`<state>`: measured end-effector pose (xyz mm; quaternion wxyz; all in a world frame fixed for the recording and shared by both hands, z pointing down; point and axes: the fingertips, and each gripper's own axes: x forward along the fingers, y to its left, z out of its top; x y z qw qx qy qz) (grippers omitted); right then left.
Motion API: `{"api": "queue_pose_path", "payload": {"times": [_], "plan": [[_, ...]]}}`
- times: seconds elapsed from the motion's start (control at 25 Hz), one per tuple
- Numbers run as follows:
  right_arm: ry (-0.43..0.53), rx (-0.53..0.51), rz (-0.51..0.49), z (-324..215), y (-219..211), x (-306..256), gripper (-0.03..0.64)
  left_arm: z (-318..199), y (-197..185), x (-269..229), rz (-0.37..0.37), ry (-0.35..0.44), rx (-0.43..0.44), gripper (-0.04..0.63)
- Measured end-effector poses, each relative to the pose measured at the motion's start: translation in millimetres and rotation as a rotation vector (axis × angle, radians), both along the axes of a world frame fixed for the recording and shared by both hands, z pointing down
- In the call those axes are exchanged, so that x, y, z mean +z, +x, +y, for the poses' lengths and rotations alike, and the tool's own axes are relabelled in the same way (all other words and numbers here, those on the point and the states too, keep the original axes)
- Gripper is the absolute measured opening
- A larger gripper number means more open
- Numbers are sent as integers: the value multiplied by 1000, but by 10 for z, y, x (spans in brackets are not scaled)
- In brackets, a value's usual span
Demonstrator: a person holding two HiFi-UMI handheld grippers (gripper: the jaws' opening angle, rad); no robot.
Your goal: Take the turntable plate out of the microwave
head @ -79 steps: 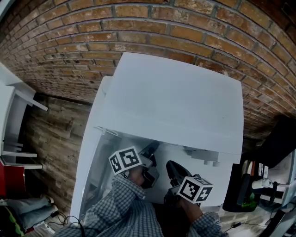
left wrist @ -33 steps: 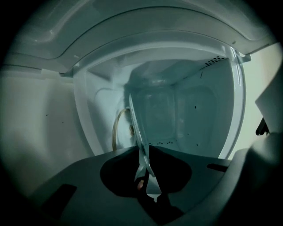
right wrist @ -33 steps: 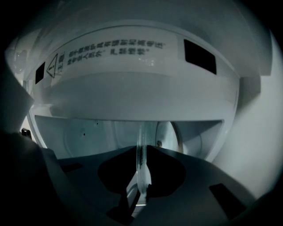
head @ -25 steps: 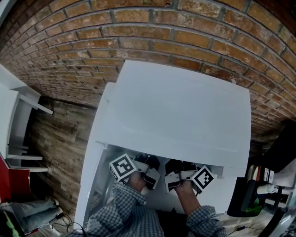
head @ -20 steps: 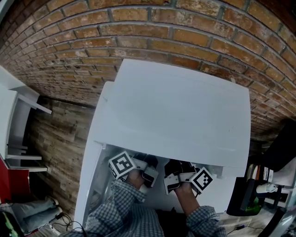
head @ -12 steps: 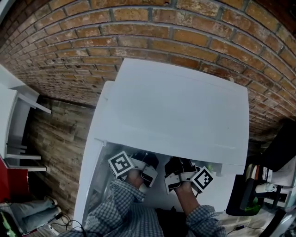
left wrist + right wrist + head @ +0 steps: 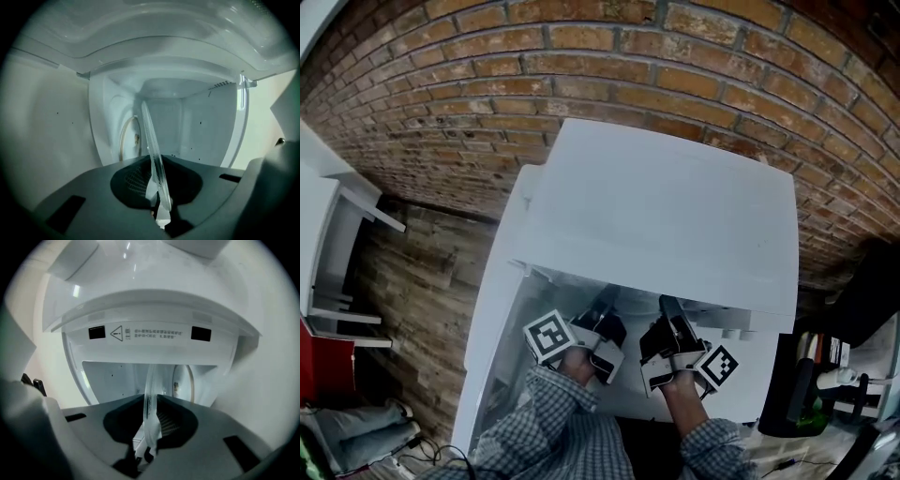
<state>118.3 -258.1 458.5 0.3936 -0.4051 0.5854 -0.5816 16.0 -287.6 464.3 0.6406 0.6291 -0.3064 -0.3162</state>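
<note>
The white microwave (image 7: 666, 206) is seen from above, its cavity mouth facing me. The clear glass turntable plate (image 7: 152, 154) appears edge-on between the jaws in the left gripper view, and its rim (image 7: 151, 399) likewise in the right gripper view. My left gripper (image 7: 605, 317) grips the plate's left side, its jaws closing a little on the glass (image 7: 158, 197). On the plate's right side is my right gripper (image 7: 667, 317), whose jaws are easing open a little with the glass still pinched (image 7: 150, 427). Both grippers sit at the cavity mouth.
Inside the cavity the roller ring (image 7: 125, 140) and drive hub (image 7: 176, 386) lie bare. The open microwave door (image 7: 492, 328) stands at the left. A brick wall (image 7: 581, 56) is behind, a white shelf (image 7: 328, 234) at far left, bottles and clutter (image 7: 825, 375) at right.
Both grippers have drawn back a little out from under the microwave's top edge, with the plate between them, and more of their jaws shows now.
</note>
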Motion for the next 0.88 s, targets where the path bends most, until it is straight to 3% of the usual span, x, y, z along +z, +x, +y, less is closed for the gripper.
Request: {"api": "queue_pose_path", "payload": {"times": [0.56,0.88], "plan": [[75,27,-26,590,-148,-107,61,571,-143,-149,11,4,30,43],[91,-11,-36,929,-186,-160,61,942,-180,-219,19,14,2,43]]}}
